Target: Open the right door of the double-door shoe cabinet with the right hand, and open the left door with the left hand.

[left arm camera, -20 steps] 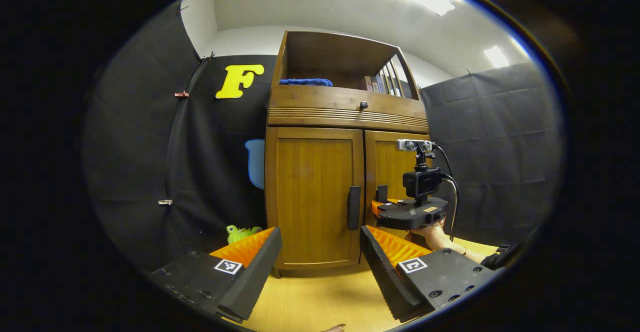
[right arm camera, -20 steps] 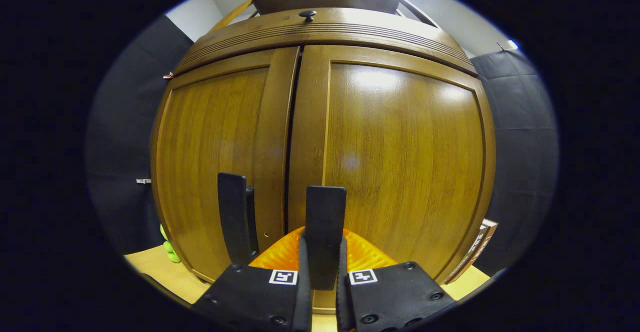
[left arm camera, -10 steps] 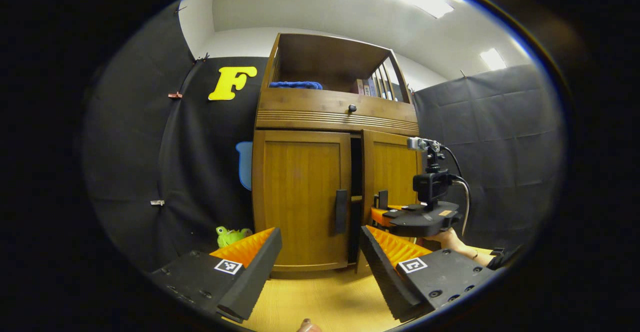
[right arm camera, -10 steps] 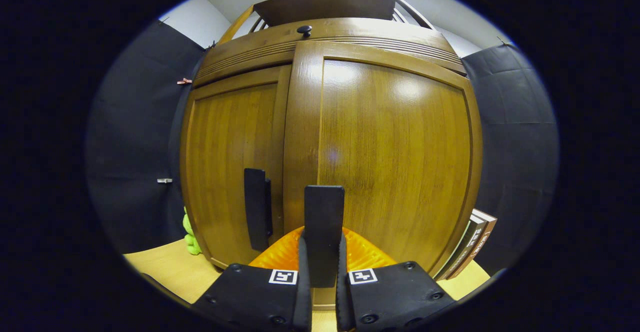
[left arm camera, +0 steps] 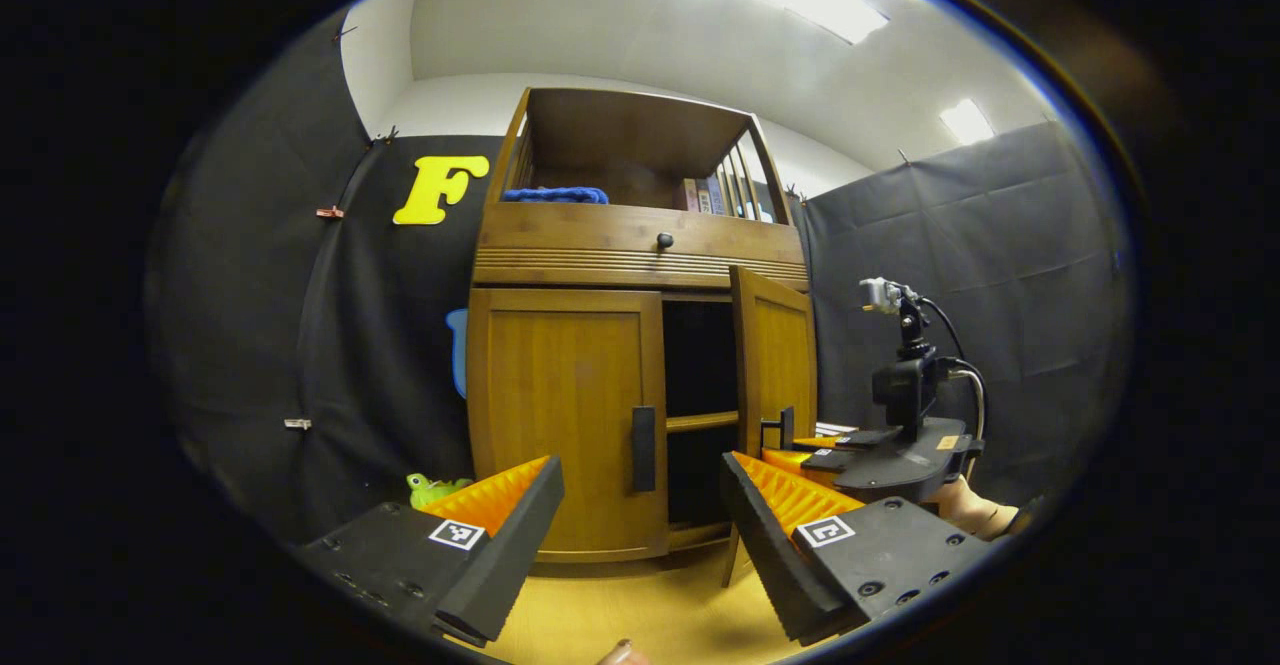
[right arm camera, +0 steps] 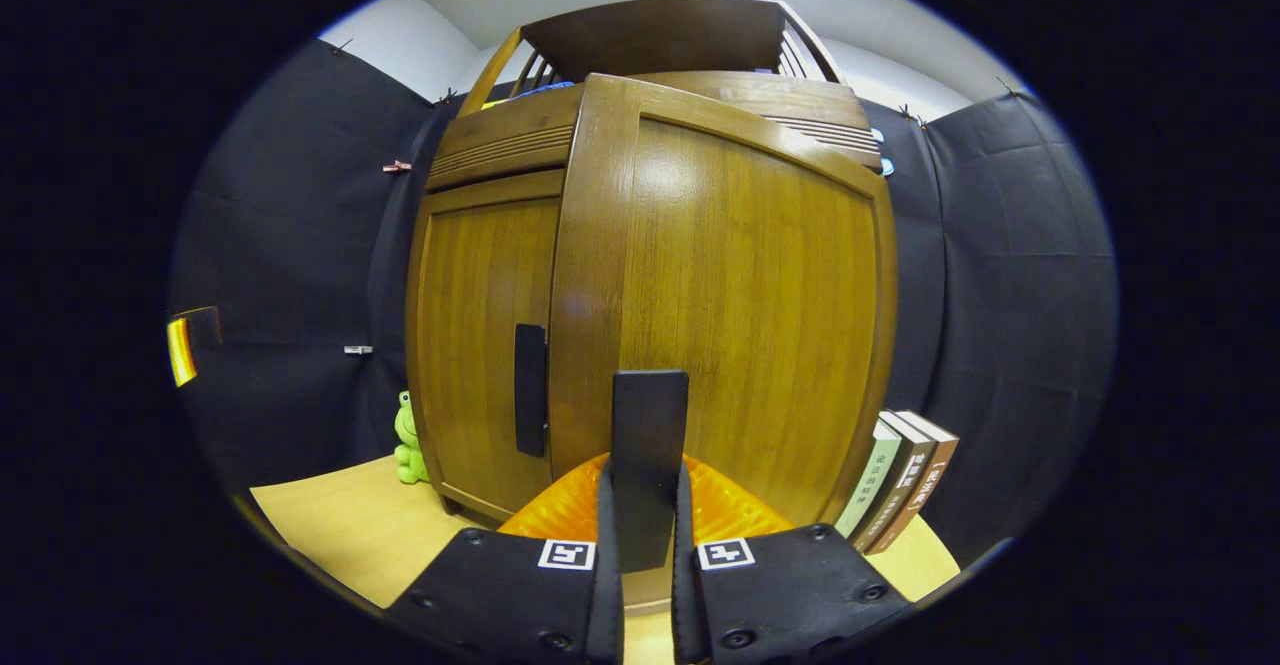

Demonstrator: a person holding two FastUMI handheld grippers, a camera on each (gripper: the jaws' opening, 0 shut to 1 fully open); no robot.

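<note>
In the right gripper view, at the bottom centre of the frame, the right gripper (right arm camera: 645, 505) is clenched on the right door's handle (right arm camera: 650, 445), a dark upright bar pinched between both fingers. Behind the handle, the right door (right arm camera: 740, 315) fills the middle of the frame, swung outward from the shoe cabinet (right arm camera: 500, 160). To its left, the left door (right arm camera: 480, 345) sits flat and closed, with its own dark handle (right arm camera: 530, 390) at mid-height. A green frog toy (right arm camera: 405, 440) sits on the wooden floor at the cabinet's lower left corner, and a few books (right arm camera: 905, 480) lean at the lower right. In the left gripper view, the left gripper (left arm camera: 640, 535) is released, its two fingers spread wide at the bottom of the frame, near the cabinet but apart from it. Beyond them, the left door (left arm camera: 565, 420) stands closed at centre left with its handle (left arm camera: 644, 435) untouched. The right door (left arm camera: 775, 360) stands open at an angle, exposing a dark interior with a shelf (left arm camera: 700, 422). At centre right, the right gripper (left arm camera: 790, 437) grips the open door's handle, held by a hand (left arm camera: 965, 507). Farther up, a drawer with a small knob (left arm camera: 664, 240) spans the cabinet, and a blue cloth (left arm camera: 555, 195) lies in the open top compartment.
</note>
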